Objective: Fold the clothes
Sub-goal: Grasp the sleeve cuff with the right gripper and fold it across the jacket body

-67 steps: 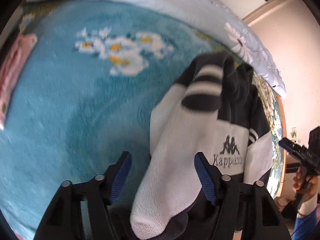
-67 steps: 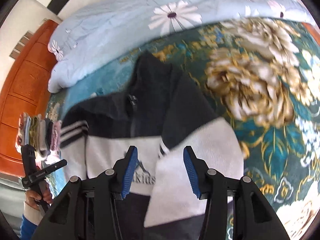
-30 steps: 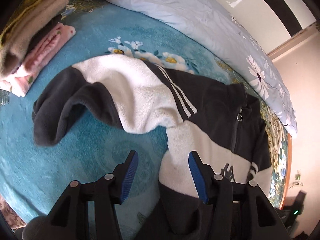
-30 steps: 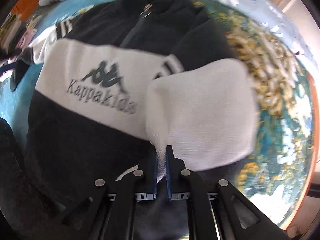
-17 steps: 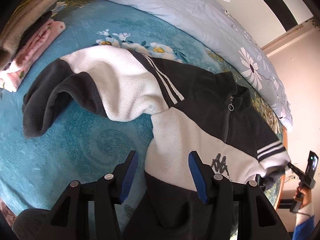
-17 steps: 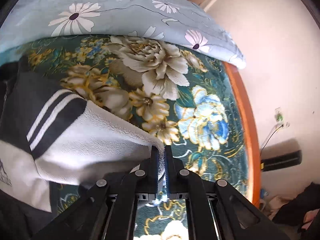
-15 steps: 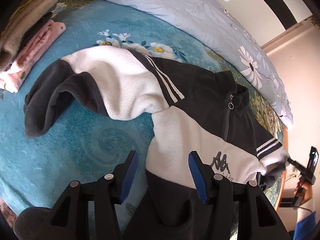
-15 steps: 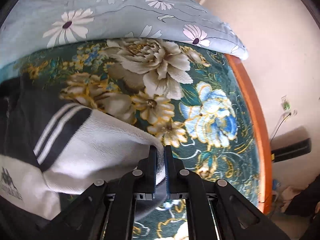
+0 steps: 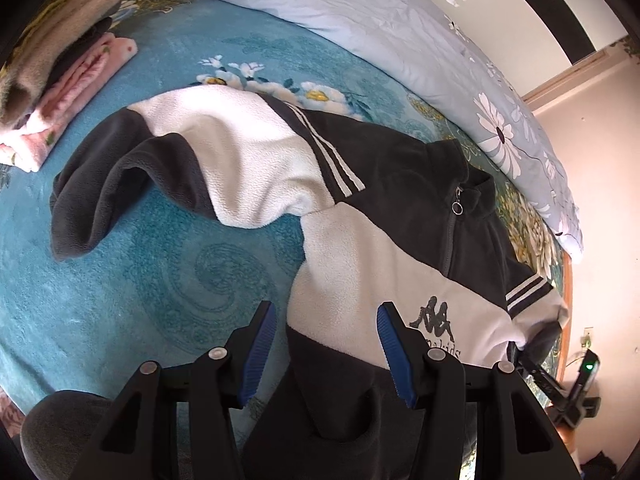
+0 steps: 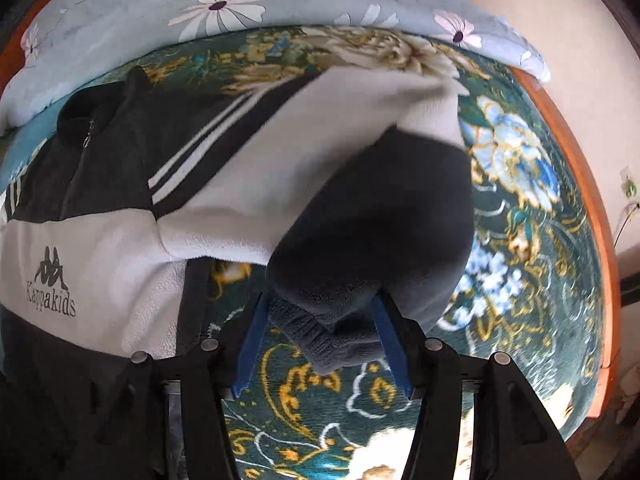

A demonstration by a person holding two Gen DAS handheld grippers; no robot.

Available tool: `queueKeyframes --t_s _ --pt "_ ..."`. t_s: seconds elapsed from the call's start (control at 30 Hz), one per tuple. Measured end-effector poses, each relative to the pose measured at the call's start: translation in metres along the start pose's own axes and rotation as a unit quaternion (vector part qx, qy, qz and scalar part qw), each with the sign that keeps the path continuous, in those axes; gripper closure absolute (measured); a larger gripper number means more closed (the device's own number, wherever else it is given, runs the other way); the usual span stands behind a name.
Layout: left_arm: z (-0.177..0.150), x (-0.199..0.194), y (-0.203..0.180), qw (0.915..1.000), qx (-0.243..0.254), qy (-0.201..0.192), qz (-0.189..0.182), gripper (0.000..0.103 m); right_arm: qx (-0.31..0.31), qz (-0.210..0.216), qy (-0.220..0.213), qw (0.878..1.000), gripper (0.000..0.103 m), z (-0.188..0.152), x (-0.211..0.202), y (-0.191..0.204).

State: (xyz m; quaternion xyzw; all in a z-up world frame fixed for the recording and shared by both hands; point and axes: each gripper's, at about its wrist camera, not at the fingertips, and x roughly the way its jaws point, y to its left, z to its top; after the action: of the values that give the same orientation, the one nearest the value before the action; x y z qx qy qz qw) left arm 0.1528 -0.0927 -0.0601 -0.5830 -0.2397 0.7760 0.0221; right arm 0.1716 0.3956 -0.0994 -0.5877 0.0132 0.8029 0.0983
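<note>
A black and white fleece jacket (image 9: 400,208) lies face up on the bed with its zip closed. Its left sleeve (image 9: 224,152) stretches out to the left, the dark cuff curled over. My left gripper (image 9: 326,320) is open and hovers over the jacket's lower body, holding nothing. In the right wrist view the right sleeve (image 10: 312,148) is spread out sideways from the jacket (image 10: 92,240). Its dark cuff (image 10: 384,216) droops between the parted pads of my right gripper (image 10: 320,322), which is open. That gripper (image 9: 560,384) also shows at the left view's far right edge.
A stack of folded clothes (image 9: 60,60) sits at the far left on the blue blanket (image 9: 120,300). A pale blue daisy quilt (image 9: 380,12) runs along the back. The bed's wooden edge (image 10: 580,152) and a wall bound the right side.
My right gripper was shut on the right sleeve's edge and has opened and pulled back; the sleeve now lies out to the side. The left gripper has barely moved.
</note>
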Motion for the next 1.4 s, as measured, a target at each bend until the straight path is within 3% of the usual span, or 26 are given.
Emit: queueKeyframes --t_s 0.03,0.07,0.27,0.3,0.37,0.4,0.47,0.6,0.8,0.97,1.07,1.13,1.17,1.27,1.33,1.4 --pt "-0.001 0.002 -0.002 1.0 0.002 0.003 0.0 0.046 0.016 0.0 -0.001 1.0 0.037 -0.004 0.008 0.0" --pt "-0.002 0.004 -0.005 1.0 0.007 0.007 0.001 0.046 0.027 -0.005 0.001 1.0 0.035 -0.006 0.015 0.001" --pt "-0.013 0.013 -0.015 0.9994 0.023 0.024 -0.004 0.046 0.047 -0.03 0.003 0.998 0.036 -0.009 0.033 0.008" --pt "-0.014 0.014 -0.015 0.9994 0.02 0.026 -0.005 0.046 0.051 -0.028 0.007 0.998 0.04 -0.008 0.032 0.005" --pt "-0.016 0.016 -0.013 0.9994 0.016 0.029 -0.002 0.046 0.054 -0.032 0.017 0.998 0.079 -0.006 0.027 -0.003" --pt "-0.016 0.018 -0.012 0.9994 0.014 0.031 -0.001 0.046 0.056 -0.035 0.023 0.998 0.086 -0.004 0.023 -0.01" --pt "-0.016 0.019 -0.011 0.9995 0.01 0.031 -0.001 0.046 0.07 -0.025 0.018 0.997 0.09 0.002 0.008 -0.031" --pt "-0.016 0.023 -0.008 0.9994 0.002 0.035 -0.001 0.046 0.086 -0.061 -0.027 0.994 0.09 0.025 -0.035 -0.081" --pt "-0.021 0.032 -0.005 0.9986 -0.009 0.052 0.0 0.046 0.206 -0.093 -0.069 0.972 0.09 0.07 -0.062 -0.175" --pt "-0.021 0.026 0.0 0.9989 -0.013 0.045 0.002 0.046 0.255 -0.095 -0.077 0.959 0.065 0.086 -0.055 -0.198" --pt "-0.019 0.021 0.006 0.9991 -0.023 0.034 -0.002 0.046 0.237 -0.102 -0.105 0.96 0.052 0.084 -0.063 -0.185" --pt "-0.018 0.02 0.01 0.999 -0.033 0.03 -0.006 0.045 0.209 -0.087 -0.128 0.966 0.052 0.076 -0.074 -0.163" --pt "-0.018 0.02 0.012 0.9988 -0.038 0.029 -0.008 0.045 0.191 -0.058 -0.129 0.971 0.052 0.068 -0.073 -0.15" --pt "-0.018 0.022 0.016 0.9983 -0.047 0.03 -0.017 0.045 0.108 0.041 -0.067 0.991 0.052 0.022 -0.05 -0.083" --pt "-0.02 0.024 0.015 0.9984 -0.043 0.031 -0.016 0.045 0.058 0.094 -0.016 0.994 0.052 -0.018 -0.037 -0.038" --pt "-0.021 0.026 0.016 0.9987 -0.039 0.031 -0.013 0.045 0.01 0.12 0.018 0.993 0.052 -0.048 -0.031 -0.004"
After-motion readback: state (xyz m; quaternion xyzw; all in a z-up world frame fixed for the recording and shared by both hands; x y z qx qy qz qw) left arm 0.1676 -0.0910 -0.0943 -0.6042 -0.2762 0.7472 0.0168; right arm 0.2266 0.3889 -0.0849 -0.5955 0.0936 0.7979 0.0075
